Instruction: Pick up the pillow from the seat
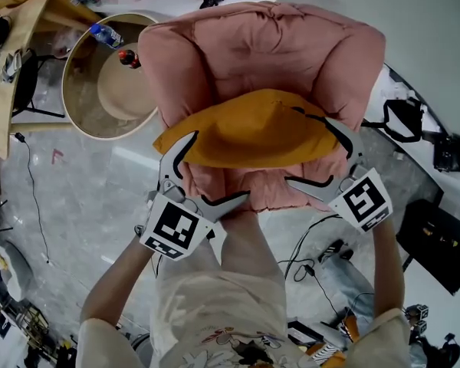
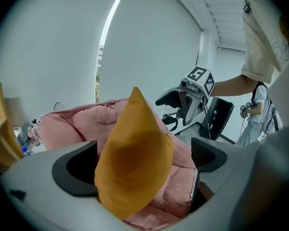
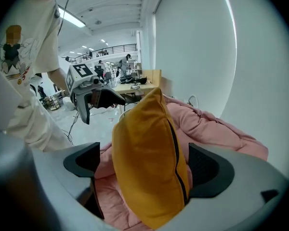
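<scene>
A mustard-yellow pillow (image 1: 249, 133) lies across the seat of a pink padded armchair (image 1: 268, 44). My left gripper (image 1: 221, 165) straddles the pillow's left end with its jaws spread wide. My right gripper (image 1: 307, 150) straddles the right end in the same way. In the left gripper view the pillow (image 2: 132, 162) stands edge-on between the jaws of my left gripper (image 2: 142, 165); the right-hand pad is apart from it and nothing squeezes the fabric. The right gripper view shows the pillow's zip edge (image 3: 180, 162) between the jaws of my right gripper (image 3: 145, 166), uncompressed.
A round beige tub (image 1: 111, 79) with a water bottle (image 1: 106, 34) on its rim stands left of the armchair. Black bags (image 1: 437, 240) and cables (image 1: 314, 259) lie on the floor at right. A wooden table (image 1: 15, 21) is at the far left.
</scene>
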A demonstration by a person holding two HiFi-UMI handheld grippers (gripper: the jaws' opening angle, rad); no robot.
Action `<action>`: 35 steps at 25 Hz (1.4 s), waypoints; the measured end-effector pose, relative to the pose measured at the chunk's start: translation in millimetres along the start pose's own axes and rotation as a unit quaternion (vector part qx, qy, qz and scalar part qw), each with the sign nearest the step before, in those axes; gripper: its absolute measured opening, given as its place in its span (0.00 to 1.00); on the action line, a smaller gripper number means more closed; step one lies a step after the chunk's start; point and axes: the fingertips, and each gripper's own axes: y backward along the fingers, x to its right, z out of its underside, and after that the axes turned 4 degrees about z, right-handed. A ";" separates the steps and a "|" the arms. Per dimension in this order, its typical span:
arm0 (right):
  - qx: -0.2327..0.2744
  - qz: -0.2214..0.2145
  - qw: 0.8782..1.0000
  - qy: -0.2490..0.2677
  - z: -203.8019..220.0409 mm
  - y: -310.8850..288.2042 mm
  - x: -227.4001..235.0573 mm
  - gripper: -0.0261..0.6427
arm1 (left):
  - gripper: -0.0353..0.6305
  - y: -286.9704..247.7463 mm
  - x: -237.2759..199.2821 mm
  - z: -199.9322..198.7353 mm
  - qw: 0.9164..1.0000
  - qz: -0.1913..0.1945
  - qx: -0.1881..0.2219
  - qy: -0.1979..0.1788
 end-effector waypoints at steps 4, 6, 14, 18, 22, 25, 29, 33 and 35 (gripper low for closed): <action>0.002 -0.011 1.000 0.017 4.5 -9.3 3.9 0.90 | 0.95 -9.1 -4.4 12.7 1.000 0.012 -0.013 -0.002; 0.000 -0.013 0.999 0.029 7.8 -15.8 7.8 0.91 | 0.95 -13.0 -7.8 18.5 1.000 0.015 -0.018 -0.005; 0.003 -0.039 0.998 0.043 7.5 -36.6 19.6 0.91 | 0.95 -32.7 -29.5 19.3 0.999 0.032 -0.024 -0.013; -0.006 -0.061 0.997 0.053 11.0 -45.9 19.1 0.91 | 0.95 -43.9 -30.0 30.9 0.998 0.043 -0.035 -0.015; -0.008 -0.071 0.995 0.068 15.4 -51.4 20.8 0.91 | 0.95 -57.1 -29.6 35.7 0.997 0.059 -0.049 -0.031; -0.009 -0.083 0.994 0.069 19.7 -54.7 20.2 0.91 | 0.95 -61.9 -31.7 36.8 0.996 0.067 -0.046 -0.035; -0.013 -0.097 0.992 0.073 26.7 -61.5 21.6 0.91 | 0.95 -70.2 -34.2 39.9 0.994 0.087 -0.054 -0.041; 0.003 -0.102 0.992 0.070 24.7 -72.1 25.5 0.91 | 0.95 -78.4 -35.9 41.0 0.990 0.115 -0.065 -0.045; 0.003 -0.113 0.991 0.068 25.3 -77.3 24.8 0.91 | 0.95 -81.8 -35.0 48.5 0.985 0.132 -0.082 -0.071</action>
